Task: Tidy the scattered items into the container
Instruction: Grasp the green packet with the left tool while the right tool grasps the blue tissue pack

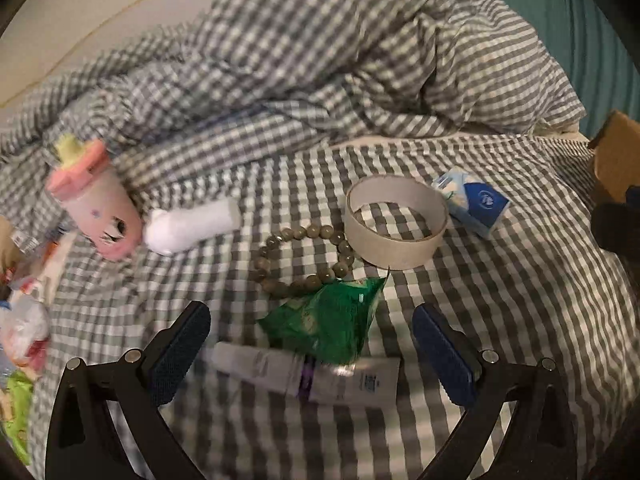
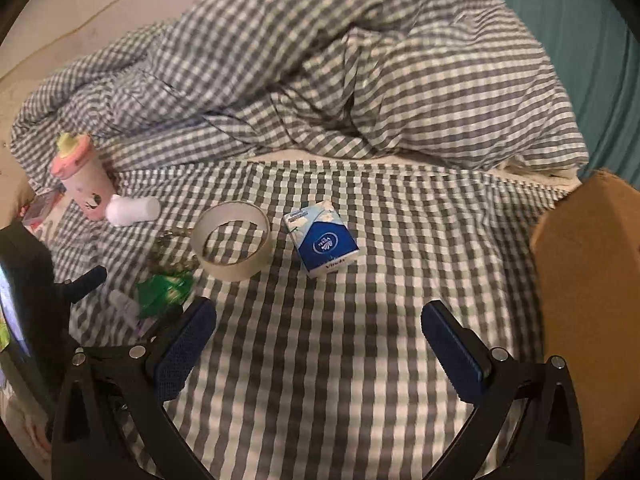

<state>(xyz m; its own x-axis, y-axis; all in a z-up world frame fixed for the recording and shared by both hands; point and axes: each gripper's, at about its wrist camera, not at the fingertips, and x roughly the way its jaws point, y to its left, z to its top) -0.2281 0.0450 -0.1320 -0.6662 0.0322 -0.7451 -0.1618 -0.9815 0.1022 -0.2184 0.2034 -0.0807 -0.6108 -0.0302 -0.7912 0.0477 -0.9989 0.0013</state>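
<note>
Both our grippers hang spread and empty over the checked bedsheet (image 2: 320, 360) — the clutter lies loose on it.

Our left gripper (image 1: 312, 336) stands wide apart above a white tube (image 1: 308, 376), with a green packet (image 1: 332, 324) lying partly on that tube at its 12 o'clock. A bead bracelet (image 1: 304, 260) touches the packet's far edge; a tape roll (image 1: 396, 222) sits at the bracelet's 2 o'clock, a blue tissue pack (image 1: 476, 204) just beside it at 3. At 10 o'clock lie a white roll (image 1: 192, 226) and a pink cup (image 1: 96, 200). Our right gripper (image 2: 320, 344) — also wide apart — faces the tissue pack at 12; the cardboard box (image 2: 592, 280) rises at its 3 o'clock.
</note>
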